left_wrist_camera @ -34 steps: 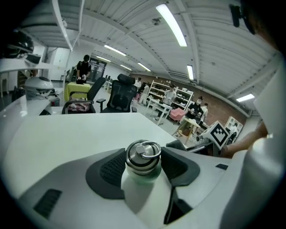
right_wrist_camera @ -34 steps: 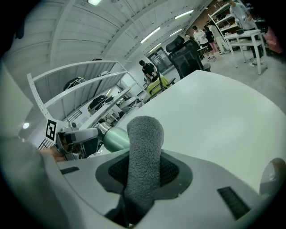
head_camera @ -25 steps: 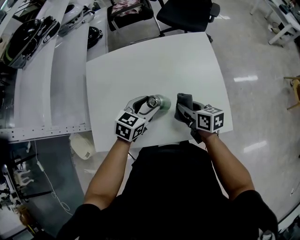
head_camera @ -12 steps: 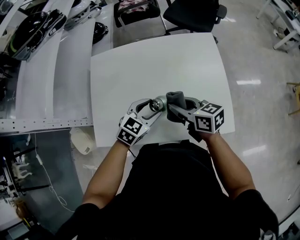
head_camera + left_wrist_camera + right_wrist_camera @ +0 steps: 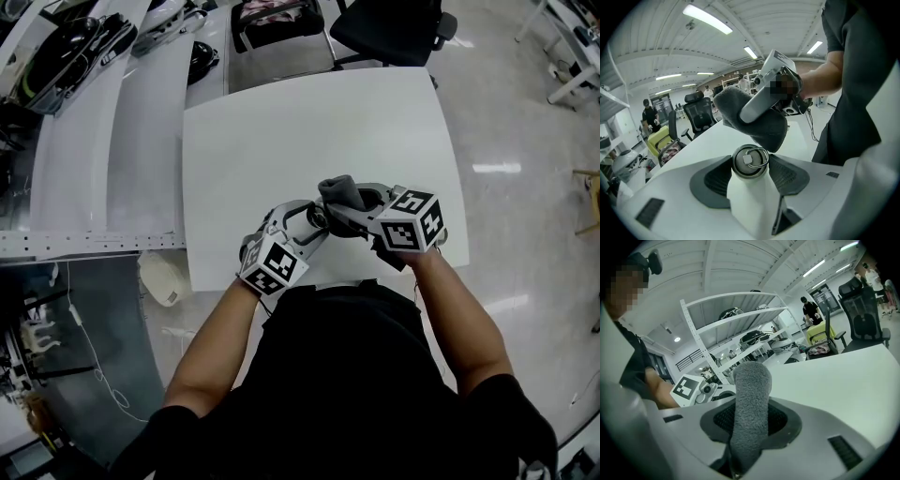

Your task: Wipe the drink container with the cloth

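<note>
A white drink bottle (image 5: 752, 199) with a metal ring cap (image 5: 750, 161) stands between the jaws of my left gripper (image 5: 751, 177), which is shut on its body. My right gripper (image 5: 750, 420) is shut on a grey fleecy cloth (image 5: 751, 404). In the left gripper view the cloth (image 5: 757, 119) hangs right over the cap, touching or nearly touching it. From the head view both grippers meet over the table's near edge: left gripper (image 5: 302, 223), right gripper (image 5: 349, 208), with the cloth (image 5: 339, 192) covering most of the bottle's top end.
The white table (image 5: 309, 131) stretches away from me. White shelving (image 5: 103, 141) with dark gear runs along the left. Two office chairs (image 5: 384, 28) stand at the far side. A white object (image 5: 164, 281) lies on the floor at the left.
The two grippers have come together. My right gripper carried the cloth left onto the bottle's cap end, and both moved slightly nearer to me.
</note>
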### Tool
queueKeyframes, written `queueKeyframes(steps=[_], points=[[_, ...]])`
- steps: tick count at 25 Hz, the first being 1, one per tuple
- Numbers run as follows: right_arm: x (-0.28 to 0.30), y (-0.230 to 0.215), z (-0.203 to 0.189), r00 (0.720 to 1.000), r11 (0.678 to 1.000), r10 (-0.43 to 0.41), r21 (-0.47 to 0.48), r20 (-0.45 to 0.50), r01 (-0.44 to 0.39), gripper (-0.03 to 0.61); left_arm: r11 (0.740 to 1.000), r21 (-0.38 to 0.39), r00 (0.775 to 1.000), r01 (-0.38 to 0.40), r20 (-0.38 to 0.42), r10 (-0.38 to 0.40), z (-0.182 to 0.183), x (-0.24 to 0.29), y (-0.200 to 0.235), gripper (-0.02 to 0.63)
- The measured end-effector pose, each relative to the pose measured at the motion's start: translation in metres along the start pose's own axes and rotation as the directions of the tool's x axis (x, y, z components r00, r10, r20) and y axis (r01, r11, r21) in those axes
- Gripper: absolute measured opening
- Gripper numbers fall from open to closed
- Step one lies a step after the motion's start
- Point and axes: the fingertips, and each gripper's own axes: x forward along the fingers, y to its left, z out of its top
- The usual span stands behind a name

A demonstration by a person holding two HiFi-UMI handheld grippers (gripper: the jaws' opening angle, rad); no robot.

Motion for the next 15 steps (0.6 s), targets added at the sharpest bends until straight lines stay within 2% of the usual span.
queueKeyframes(steps=[15], points=[[0.008, -0.028, -0.028, 0.996, 0.996, -0.078, 0.05, -0.034, 0.079, 0.112, 0.999, 0.048, 1.0, 0.002, -0.011, -0.002, -0.004, -0.004, -0.004, 0.256]])
